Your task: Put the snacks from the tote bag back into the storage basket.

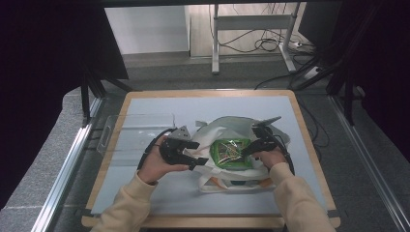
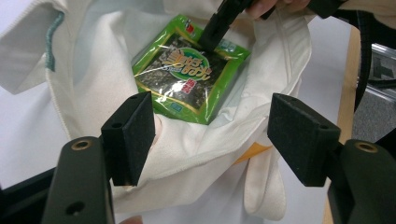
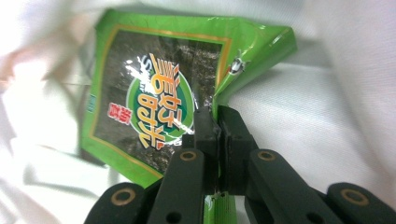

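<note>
A green packet of seaweed (image 1: 231, 153) lies in the mouth of a white cloth bag (image 1: 217, 130) at the middle of the table. My right gripper (image 3: 218, 126) is shut on one edge of the packet (image 3: 140, 93), with the foil pinched between its pads; white cloth (image 3: 317, 121) lies around it. My left gripper (image 2: 212, 135) stands open at the bag's near rim (image 2: 201, 158), its left pad against the cloth and its jaws wide apart. Farther off in the left gripper view, the right gripper (image 2: 212, 37) reaches down onto the packet (image 2: 189, 70).
A clear plastic tray (image 1: 135, 137) sits on the grey mat to the left of the bag. An orange patch (image 1: 263, 182) shows at the bag's near side. The wooden table rim (image 1: 208, 93) frames the mat; cables and desk legs lie beyond.
</note>
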